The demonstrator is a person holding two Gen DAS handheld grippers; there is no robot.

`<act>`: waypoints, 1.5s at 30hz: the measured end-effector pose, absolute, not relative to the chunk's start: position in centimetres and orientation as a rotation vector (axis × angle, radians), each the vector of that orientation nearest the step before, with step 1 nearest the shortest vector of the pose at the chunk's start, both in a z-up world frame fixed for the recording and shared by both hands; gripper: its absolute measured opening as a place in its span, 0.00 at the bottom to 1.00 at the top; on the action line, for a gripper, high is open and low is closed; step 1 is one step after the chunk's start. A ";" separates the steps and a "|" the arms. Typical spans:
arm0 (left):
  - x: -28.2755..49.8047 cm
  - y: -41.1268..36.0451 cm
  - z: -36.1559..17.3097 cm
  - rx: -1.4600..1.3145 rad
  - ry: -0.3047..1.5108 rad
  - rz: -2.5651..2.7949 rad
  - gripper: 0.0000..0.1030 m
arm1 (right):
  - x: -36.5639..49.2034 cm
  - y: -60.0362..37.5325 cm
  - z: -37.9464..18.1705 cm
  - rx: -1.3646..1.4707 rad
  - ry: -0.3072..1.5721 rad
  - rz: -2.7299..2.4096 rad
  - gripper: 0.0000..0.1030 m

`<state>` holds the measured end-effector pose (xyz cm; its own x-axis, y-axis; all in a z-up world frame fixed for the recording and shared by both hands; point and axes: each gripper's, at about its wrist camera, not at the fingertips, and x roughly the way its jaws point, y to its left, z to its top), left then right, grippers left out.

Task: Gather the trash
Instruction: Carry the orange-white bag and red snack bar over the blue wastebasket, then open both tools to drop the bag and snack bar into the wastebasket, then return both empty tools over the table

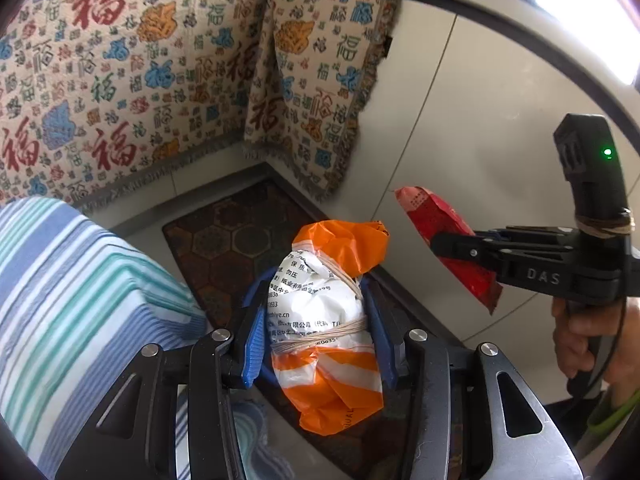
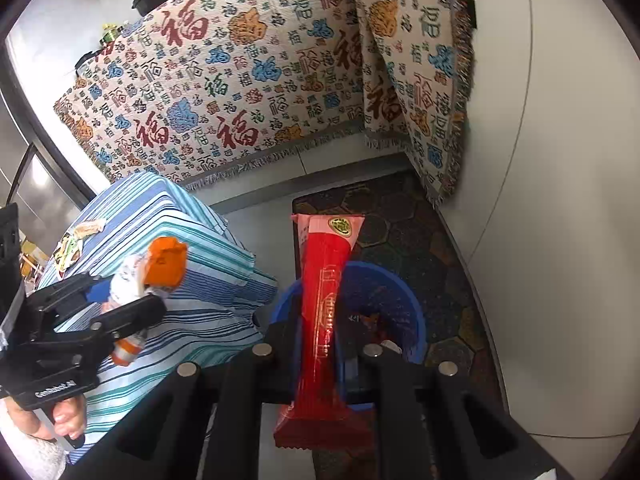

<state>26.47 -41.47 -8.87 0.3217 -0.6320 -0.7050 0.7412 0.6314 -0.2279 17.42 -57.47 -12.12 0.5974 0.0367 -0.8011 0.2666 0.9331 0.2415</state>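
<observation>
My left gripper (image 1: 314, 284) is shut on an orange and white plastic bundle (image 1: 320, 316) tied with string, its blue pads (image 1: 254, 344) pressing both sides. In the right wrist view the same bundle (image 2: 160, 268) sits in the left gripper (image 2: 128, 292) over a striped table. My right gripper (image 2: 318, 312) is shut on a long red wrapper (image 2: 324, 264), which hangs above a blue bin (image 2: 400, 292) on the floor. The left wrist view shows the right gripper (image 1: 440, 242) from the side, holding the red wrapper (image 1: 432, 216).
A table under a blue striped cloth (image 1: 72, 272) stands at the left, with small wrappers (image 2: 76, 240) on its far end. A sofa under a patterned blanket (image 2: 240, 80) fills the back. A dark hexagon mat (image 2: 448, 248) lies under the bin; pale floor tiles (image 1: 460, 120) lie at the right.
</observation>
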 end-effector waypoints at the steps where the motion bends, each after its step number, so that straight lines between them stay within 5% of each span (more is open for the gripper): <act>1: 26.6 -42.0 -9.3 0.147 0.862 -0.903 0.45 | 17.4 -57.8 -12.4 0.361 0.929 -0.136 0.13; 18: 29.8 -46.6 -14.5 0.114 0.950 -0.880 0.47 | 20.7 -61.6 -17.5 0.447 0.973 -0.152 0.16; 20: 30.2 -46.9 -14.9 0.103 0.941 -0.873 0.75 | 20.9 -62.0 -18.0 0.470 0.967 -0.155 0.28; 21: 30.4 -46.9 -15.0 0.094 0.938 -0.875 0.80 | 20.9 -62.3 -18.2 0.487 0.963 -0.153 0.44; 28: 30.5 -45.5 -13.3 0.049 0.900 -0.905 0.82 | 20.5 -62.4 -16.7 0.473 0.915 -0.162 0.48; 36: 27.9 -35.2 -7.9 0.027 0.791 -0.852 0.96 | 20.7 -56.5 -11.6 0.251 0.808 -0.174 0.54; 45: 26.7 -17.0 -11.5 0.070 0.893 -0.553 0.96 | 22.0 -40.0 -9.9 0.058 0.761 0.051 0.56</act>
